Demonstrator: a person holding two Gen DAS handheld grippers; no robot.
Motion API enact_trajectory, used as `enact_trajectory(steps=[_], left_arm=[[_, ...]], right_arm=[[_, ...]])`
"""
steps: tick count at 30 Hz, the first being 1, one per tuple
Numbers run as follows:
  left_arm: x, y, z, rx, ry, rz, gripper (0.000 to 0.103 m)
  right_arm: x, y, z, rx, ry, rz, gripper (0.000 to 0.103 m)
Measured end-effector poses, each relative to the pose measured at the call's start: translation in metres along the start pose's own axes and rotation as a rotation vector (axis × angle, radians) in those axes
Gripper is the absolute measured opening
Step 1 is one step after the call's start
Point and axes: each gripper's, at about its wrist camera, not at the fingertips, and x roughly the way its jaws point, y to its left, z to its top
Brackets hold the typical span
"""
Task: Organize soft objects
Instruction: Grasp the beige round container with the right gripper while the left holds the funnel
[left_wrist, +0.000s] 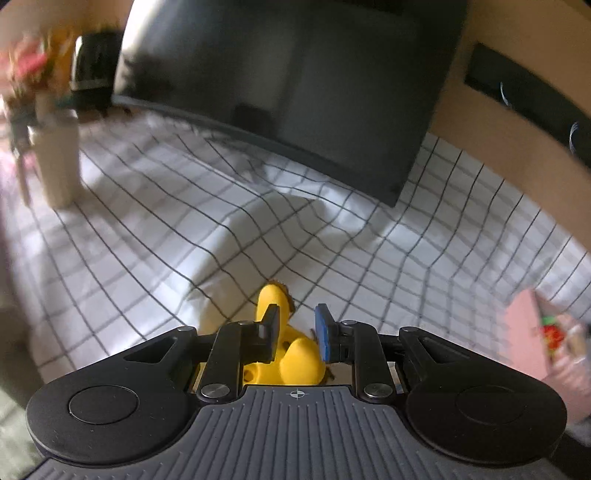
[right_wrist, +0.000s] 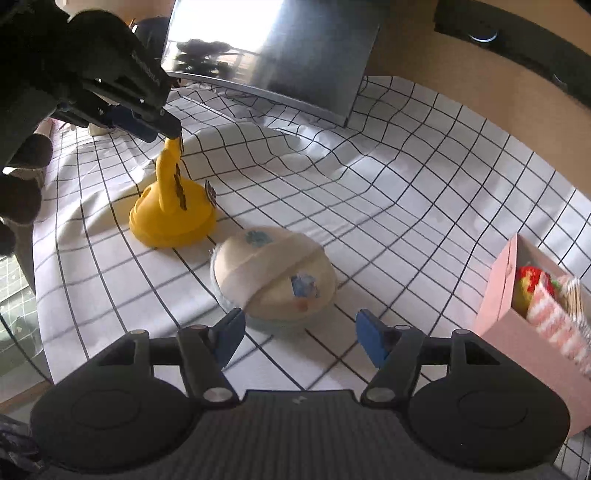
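Left gripper (right_wrist: 168, 134): we are pinching the yellow soft toy (right_wrist: 171, 206) by its narrow top end, jaws nearly closed on it; in the left wrist view the toy (left_wrist: 291, 354) is sitting between the two pads.
Yellow soft toy, axis: its long axis is running close to upright, narrow neck up in our jaws, wide flared base down, leaning a little to the right at the top.
Yellow soft toy, place: its base is at the checked cloth (right_wrist: 406, 192), on the left side; we cannot tell whether it is touching or just lifting off.
Right gripper (right_wrist: 299, 338): we are holding the jaws wide apart, gripping nothing, just short of the round cream cushion (right_wrist: 273, 277).
Round cream cushion: it is lying flat on the cloth, just right of the yellow toy's base and apart from it, its band running diagonally across the top.
Pink box (right_wrist: 498, 291): it is standing at the right edge, open side showing red and yellow soft things inside.
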Motion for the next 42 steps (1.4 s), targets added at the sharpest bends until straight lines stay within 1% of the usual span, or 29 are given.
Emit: enact_trajectory(steps=[2, 4, 6, 8, 10, 12, 14, 18, 19, 24, 29, 33, 34, 36, 37, 39, 41, 42], left_arm=[[-0.001, -0.012, -0.010, 0.046, -0.026, 0.058, 0.024], [-0.001, -0.025, -0.022, 0.086, -0.035, 0.116, 0.024], [-0.004, -0.035, -0.032, 0.098, -0.064, 0.157, 0.024], [-0.007, -0.042, -0.040, 0.085, -0.080, 0.175, 0.024], [-0.011, -0.050, -0.047, 0.067, -0.082, 0.177, 0.025], [-0.011, -0.059, -0.052, 0.091, -0.087, 0.187, 0.025], [-0.009, -0.062, -0.053, 0.088, -0.100, 0.224, 0.025], [0.002, -0.055, -0.045, 0.022, -0.125, 0.300, 0.025], [0.005, -0.055, -0.044, 0.019, -0.124, 0.302, 0.025], [0.022, -0.065, -0.045, 0.040, -0.092, 0.286, 0.038], [0.030, -0.073, -0.052, 0.091, -0.082, 0.323, 0.038], [0.042, -0.060, -0.054, 0.065, -0.049, 0.326, 0.035], [0.042, -0.056, -0.054, 0.058, -0.051, 0.321, 0.035], [0.039, -0.051, -0.054, 0.044, -0.064, 0.300, 0.031], [0.036, -0.048, -0.054, 0.037, -0.076, 0.281, 0.030], [0.031, -0.043, -0.052, 0.027, -0.097, 0.234, 0.028], [0.031, -0.033, -0.050, 0.009, -0.081, 0.176, 0.026], [0.032, -0.028, -0.049, -0.005, -0.064, 0.157, 0.025]], right_arm=[[0.001, -0.007, -0.008, -0.006, -0.006, 0.002, 0.067], [0.000, -0.015, -0.013, -0.014, -0.014, 0.007, 0.067], [0.000, -0.026, -0.019, -0.013, -0.029, 0.024, 0.067], [0.002, -0.036, -0.023, -0.010, -0.029, 0.034, 0.067], [0.007, -0.043, -0.027, -0.006, -0.015, 0.046, 0.067], [0.012, -0.047, -0.030, -0.004, 0.003, 0.049, 0.067], [0.012, -0.050, -0.033, -0.002, 0.014, 0.049, 0.067], [0.010, -0.052, -0.041, -0.010, 0.027, 0.063, 0.067], [0.009, -0.051, -0.044, -0.013, 0.018, 0.061, 0.067], [0.005, -0.052, -0.050, -0.012, 0.005, 0.061, 0.067], [0.003, -0.052, -0.055, -0.007, -0.017, 0.057, 0.069], [0.002, -0.052, -0.058, -0.008, -0.033, 0.053, 0.070], [0.001, -0.053, -0.059, -0.005, -0.032, 0.056, 0.070], [0.002, -0.055, -0.057, -0.006, -0.019, 0.075, 0.070], [0.001, -0.055, -0.055, -0.008, -0.011, 0.093, 0.070], [0.000, -0.054, -0.049, -0.009, -0.023, 0.123, 0.070], [-0.004, -0.050, -0.037, -0.029, -0.057, 0.145, 0.070], [-0.004, -0.046, -0.030, -0.045, -0.077, 0.151, 0.073]])
